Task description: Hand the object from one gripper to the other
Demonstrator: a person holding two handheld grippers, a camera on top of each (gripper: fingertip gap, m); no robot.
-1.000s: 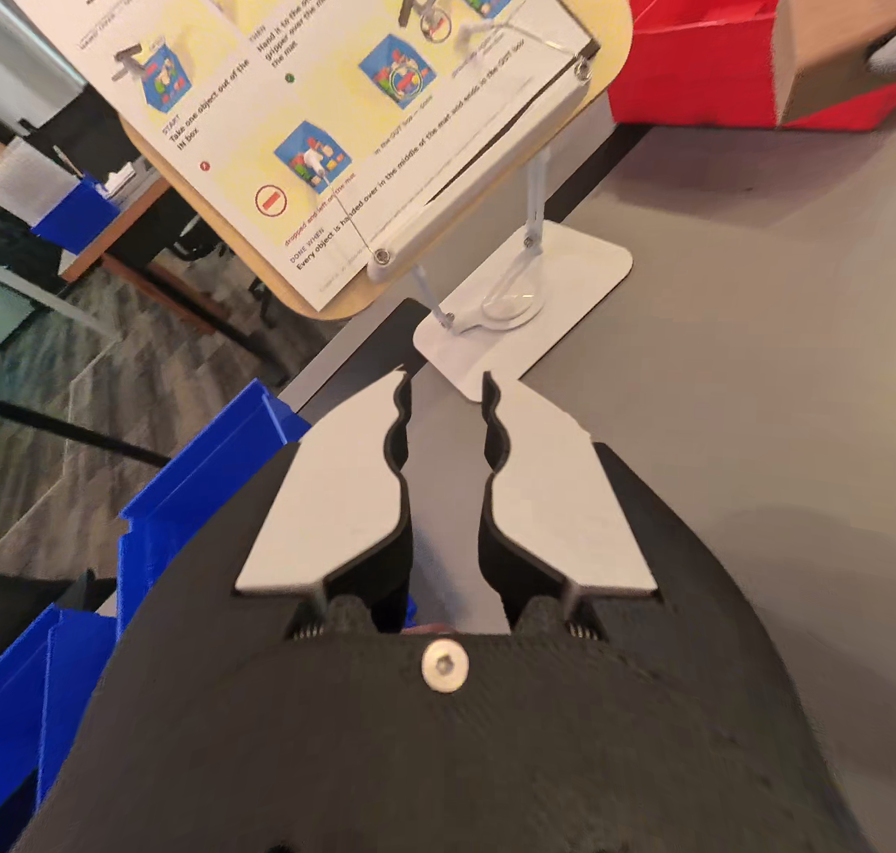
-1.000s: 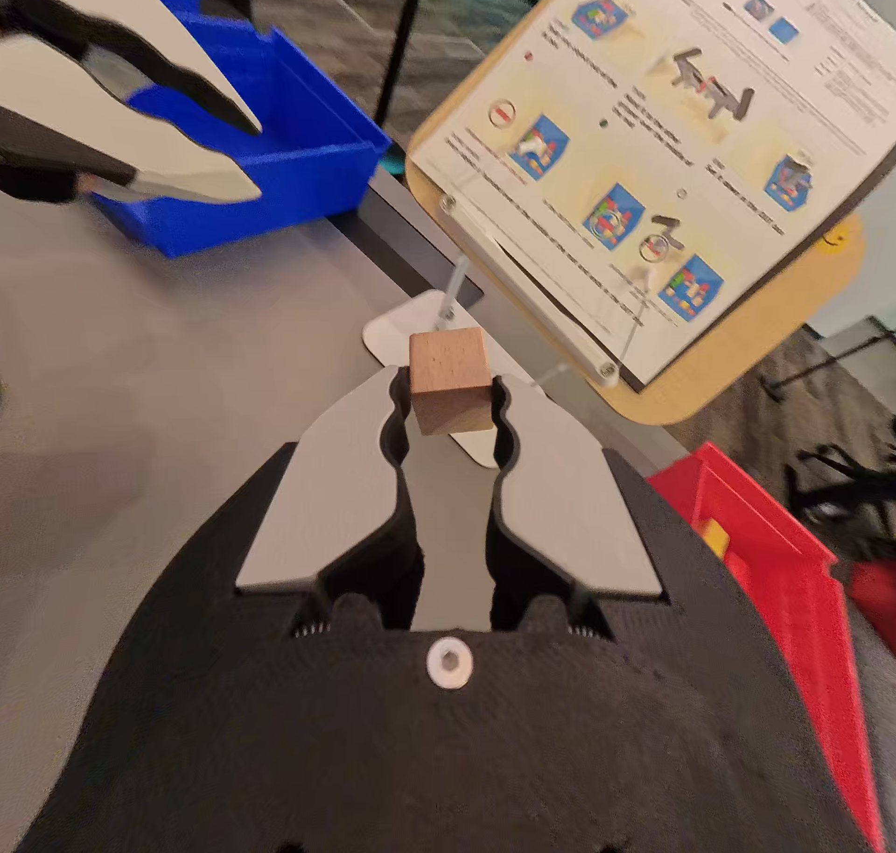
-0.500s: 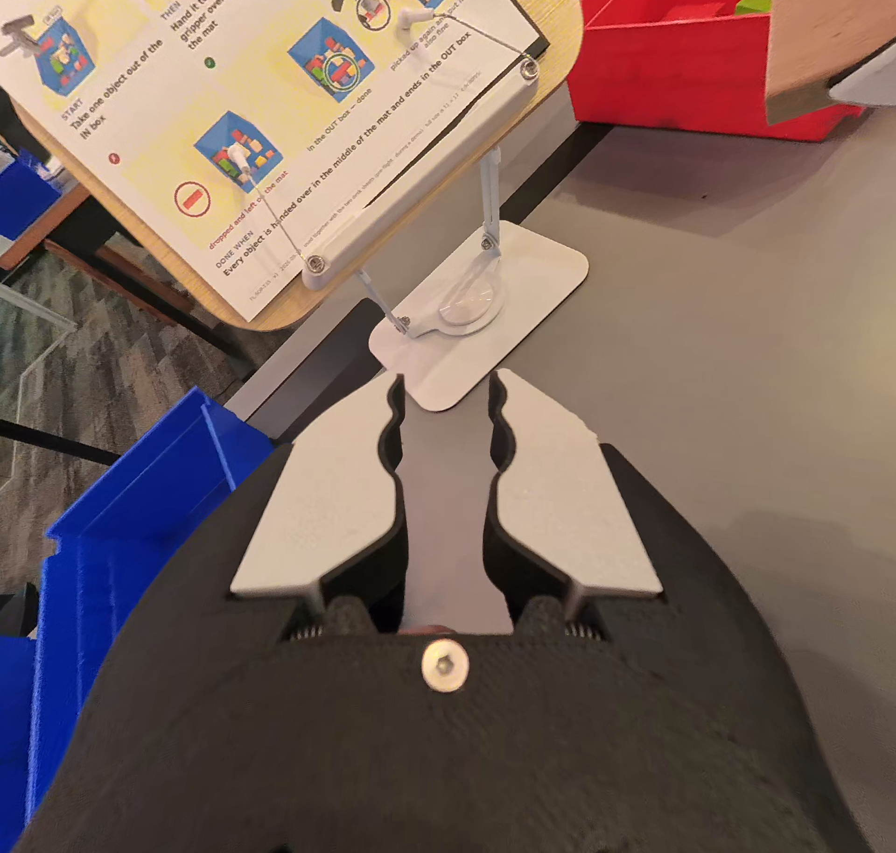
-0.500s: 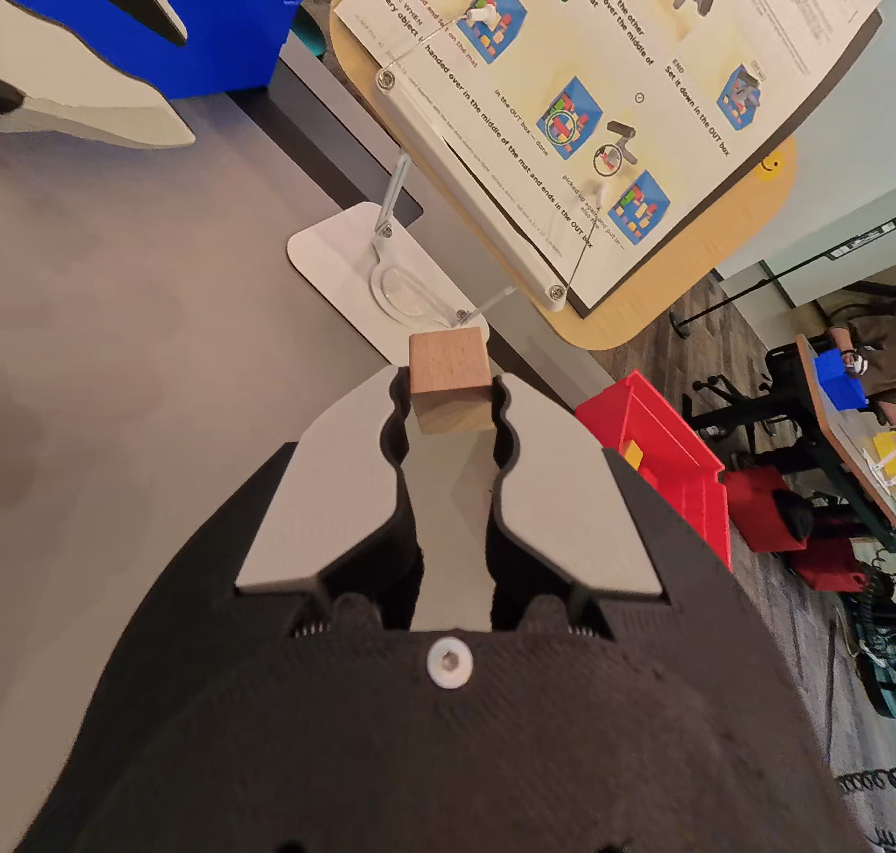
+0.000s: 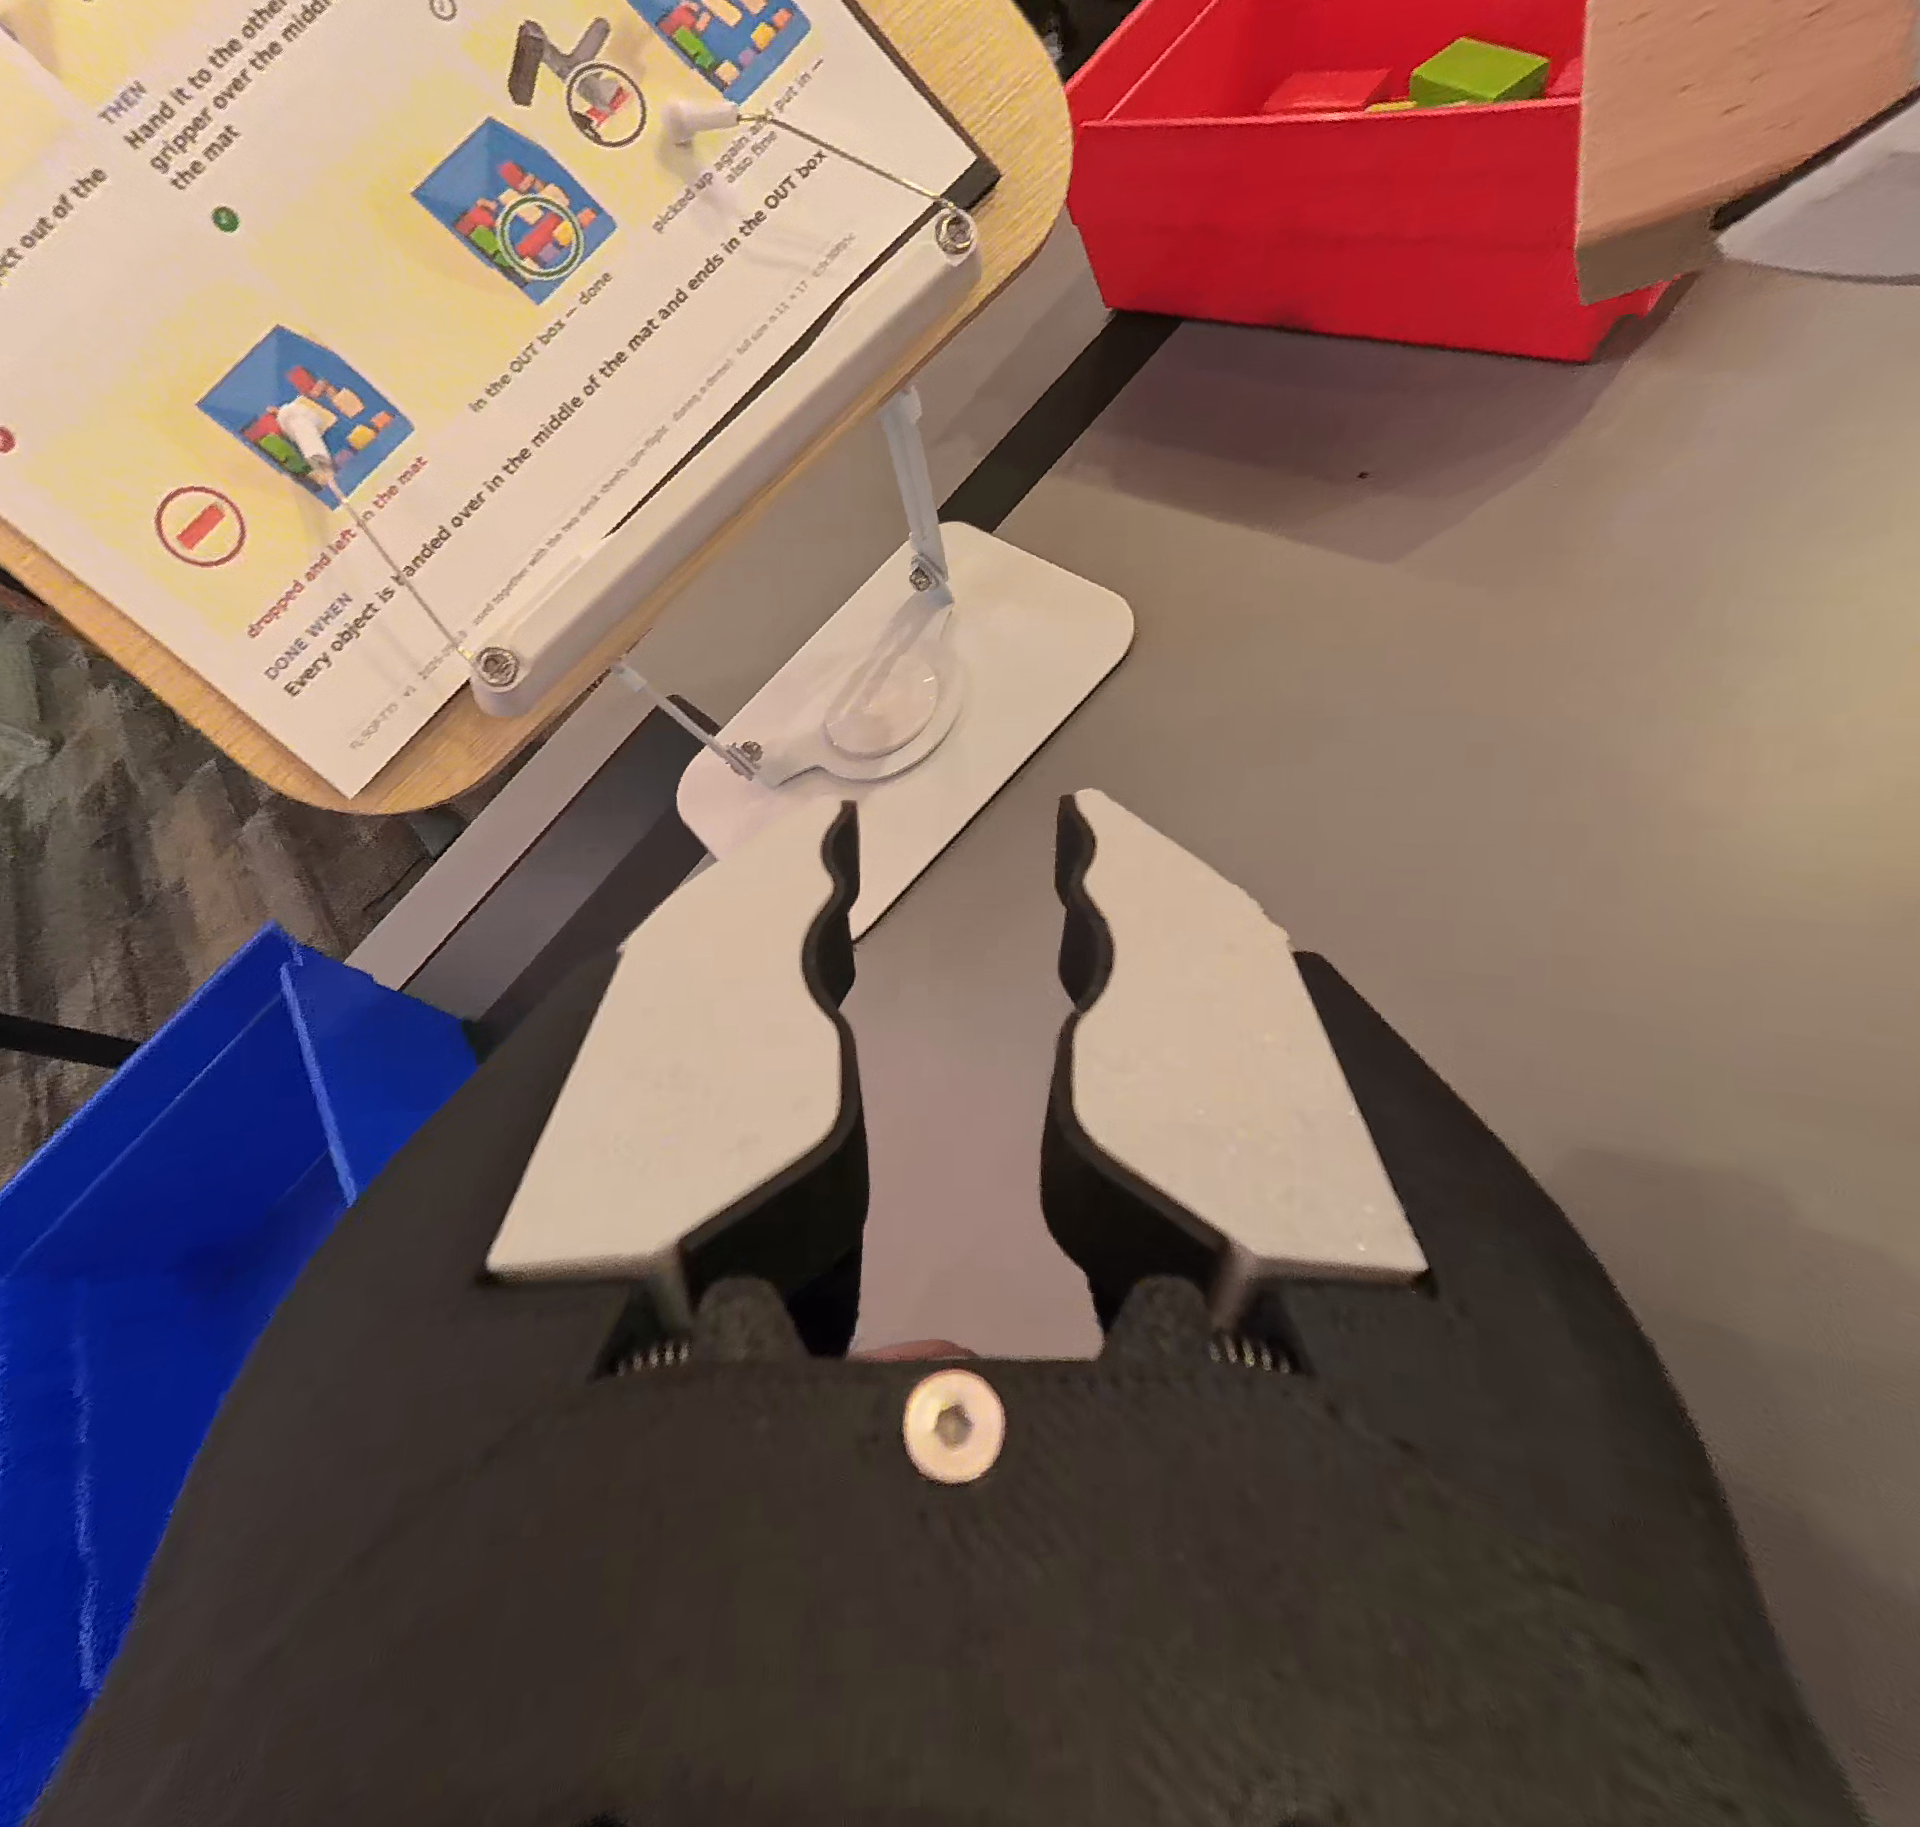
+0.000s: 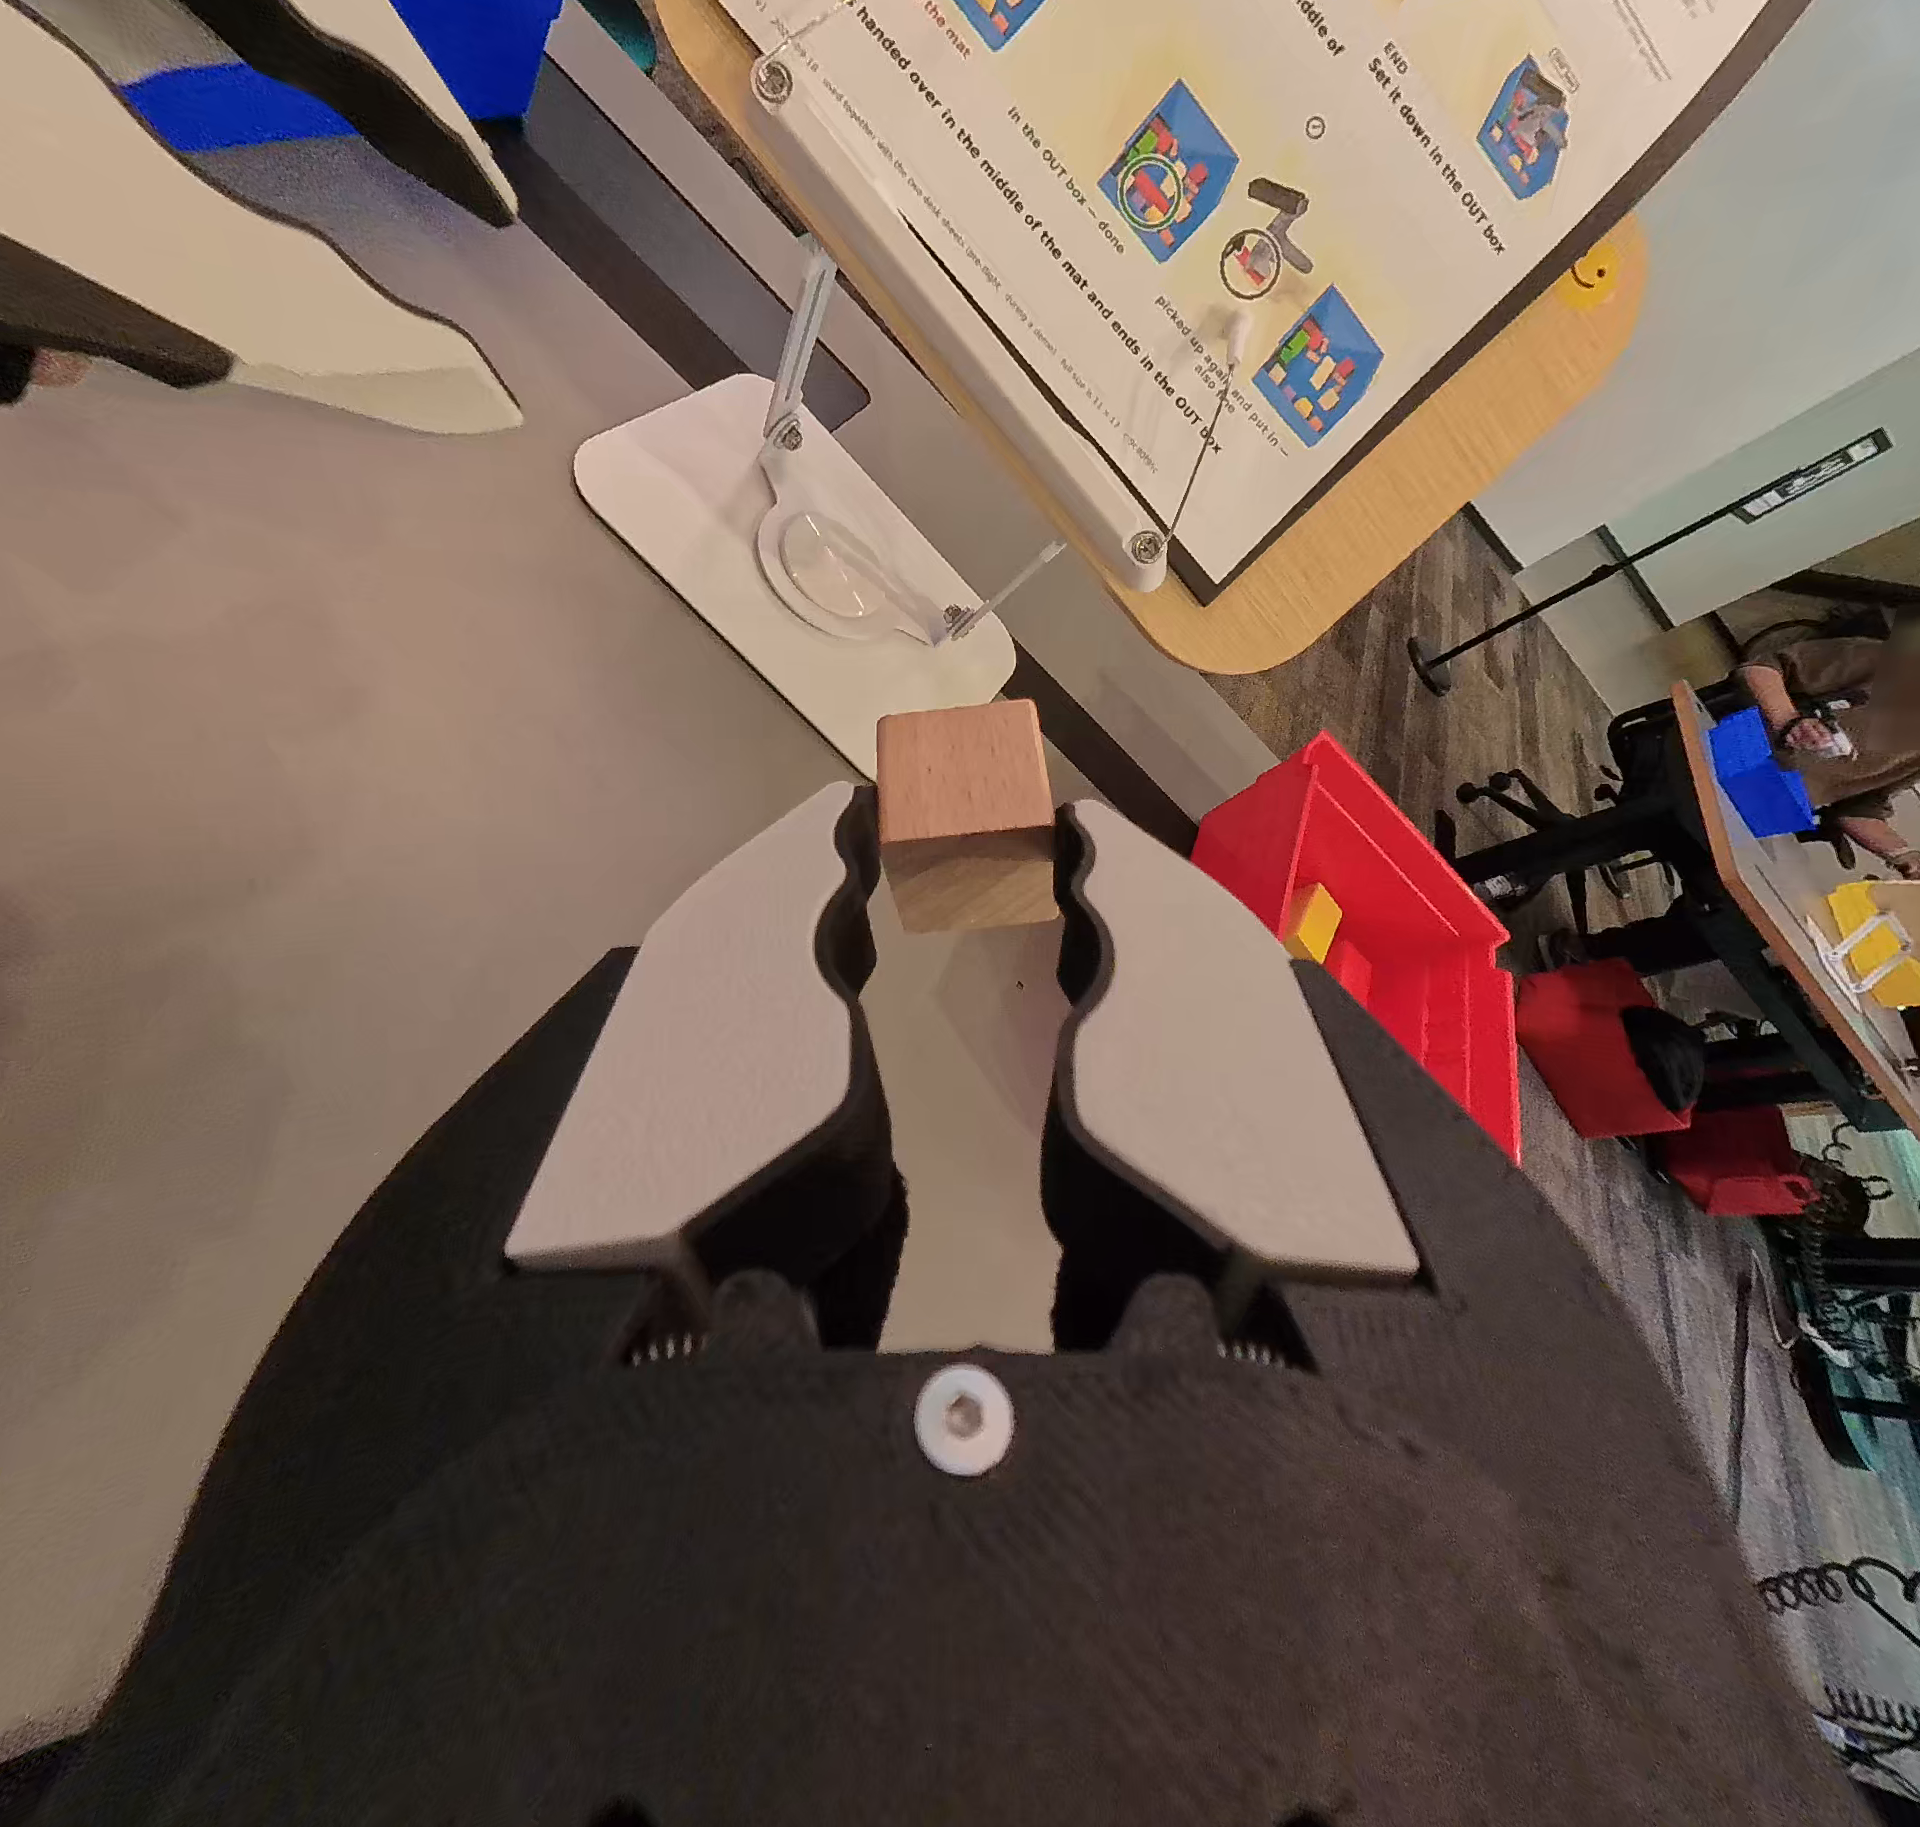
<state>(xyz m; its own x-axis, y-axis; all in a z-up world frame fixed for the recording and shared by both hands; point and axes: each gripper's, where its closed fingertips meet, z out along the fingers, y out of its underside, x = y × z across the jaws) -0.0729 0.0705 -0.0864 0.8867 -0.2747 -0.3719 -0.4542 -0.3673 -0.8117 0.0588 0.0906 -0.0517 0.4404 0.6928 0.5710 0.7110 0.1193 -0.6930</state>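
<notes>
My right gripper (image 6: 961, 821) is shut on a plain wooden cube (image 6: 961, 790), held at its fingertips above the grey mat (image 6: 312, 738). The same cube shows large at the top right of the left wrist view (image 5: 1745, 84). My left gripper (image 5: 956, 832) is open and empty, with only the mat between its fingers. It also shows at the upper left of the right wrist view (image 6: 312, 250), its fingers apart, to the left of the cube and some way from it.
A white stand (image 5: 935, 676) holds an instruction sheet on a wooden board (image 5: 468, 271) at the mat's far edge. A red bin (image 5: 1351, 167) with coloured blocks stands at the right, a blue bin (image 5: 208, 1206) at the left. Chairs and another table lie beyond (image 6: 1766, 842).
My left gripper's fingers have opened wider and it has drawn closer to the cube. The right gripper has turned and moved toward the left one, the cube still gripped.
</notes>
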